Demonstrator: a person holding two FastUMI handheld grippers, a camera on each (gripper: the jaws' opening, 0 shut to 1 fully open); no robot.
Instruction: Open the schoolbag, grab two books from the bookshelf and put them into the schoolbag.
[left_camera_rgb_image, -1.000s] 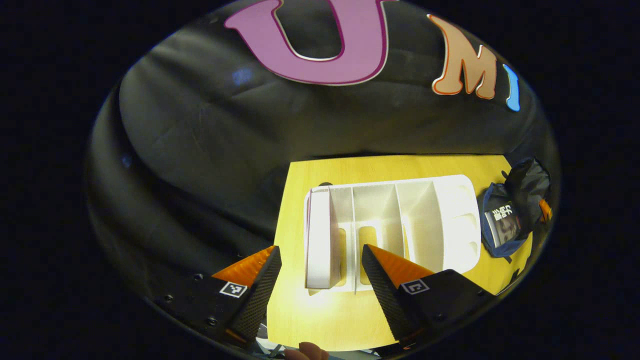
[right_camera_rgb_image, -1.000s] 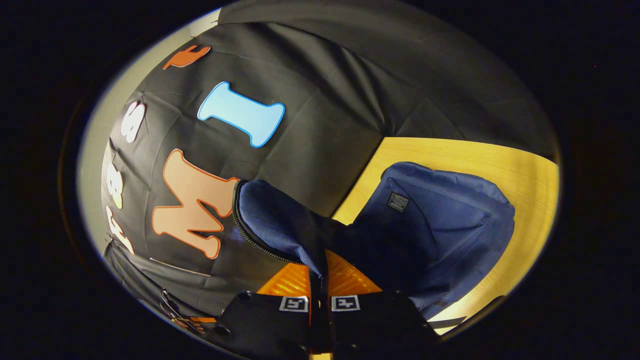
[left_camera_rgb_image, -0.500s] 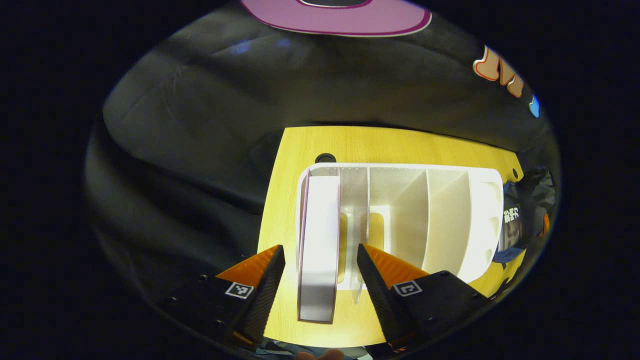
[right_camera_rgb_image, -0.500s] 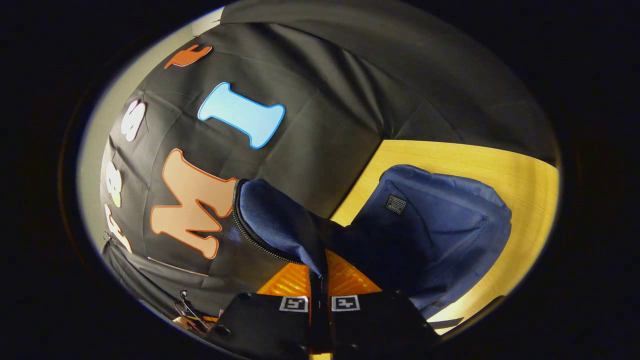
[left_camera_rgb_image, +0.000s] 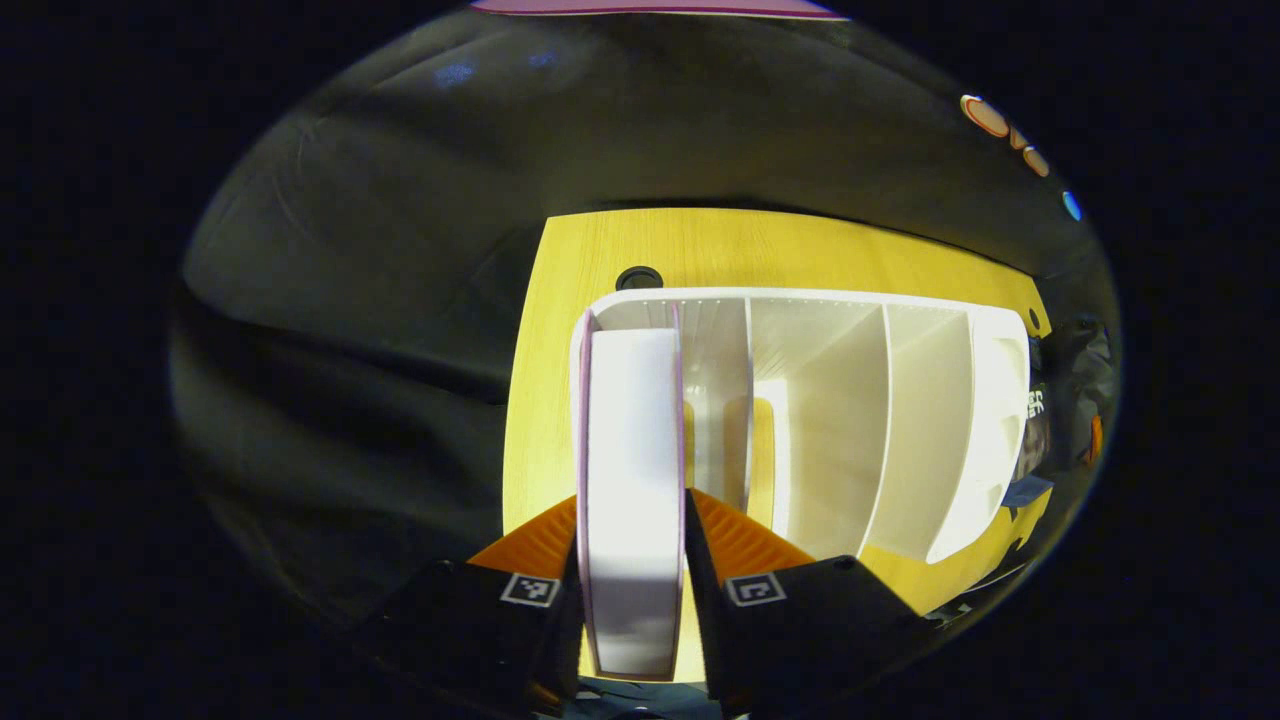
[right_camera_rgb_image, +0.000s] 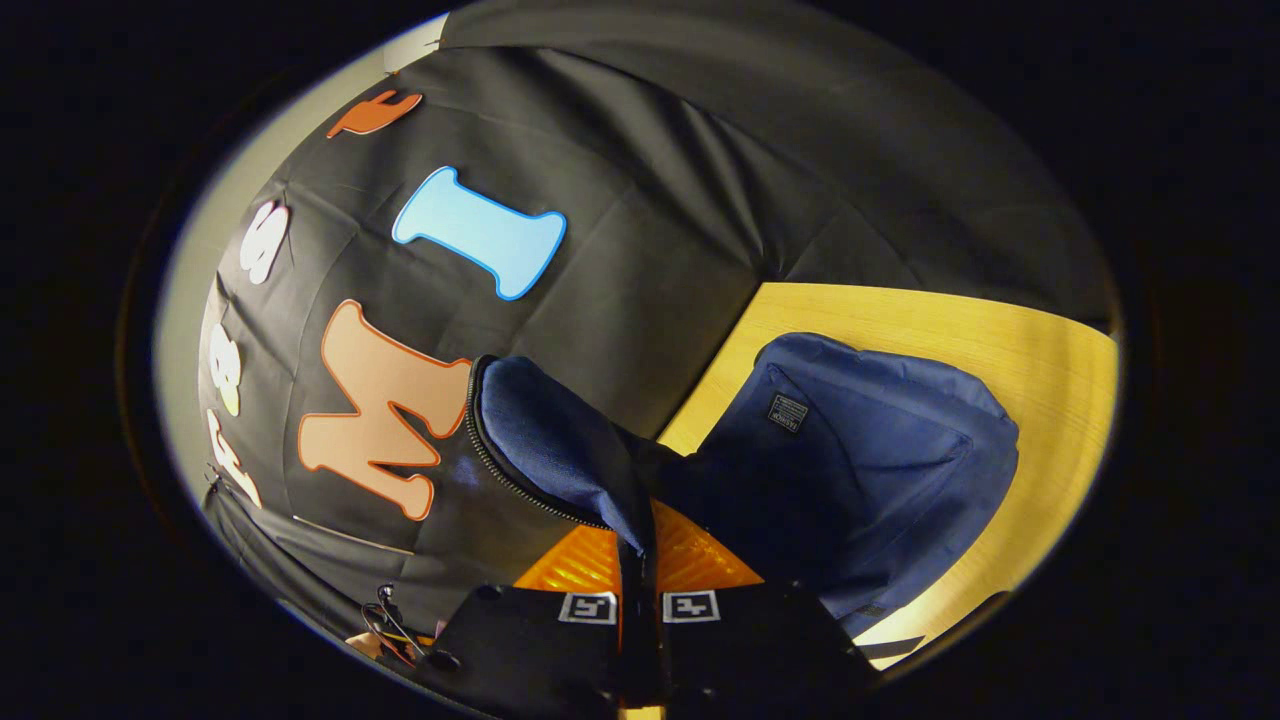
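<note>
Left gripper view: we clamp left gripper (left_camera_rgb_image: 632, 560) on thick white-paged book (left_camera_rgb_image: 633, 480) standing in leftmost slot of white plastic bookshelf (left_camera_rgb_image: 900, 430) on yellow wooden table (left_camera_rgb_image: 700, 245). We judge: lift straight, avoid divider.
Right gripper view: our right gripper (right_camera_rgb_image: 637, 570) pinches navy fabric schoolbag (right_camera_rgb_image: 860, 470) flap, holding mouth open.

One bookshelf (left_camera_rgb_image: 900, 420) stands on the surface (left_camera_rgb_image: 620, 250), with four compartments. One book (left_camera_rgb_image: 632, 480) stands in its leftmost compartment. One schoolbag (right_camera_rgb_image: 860, 470). Two tools.
</note>
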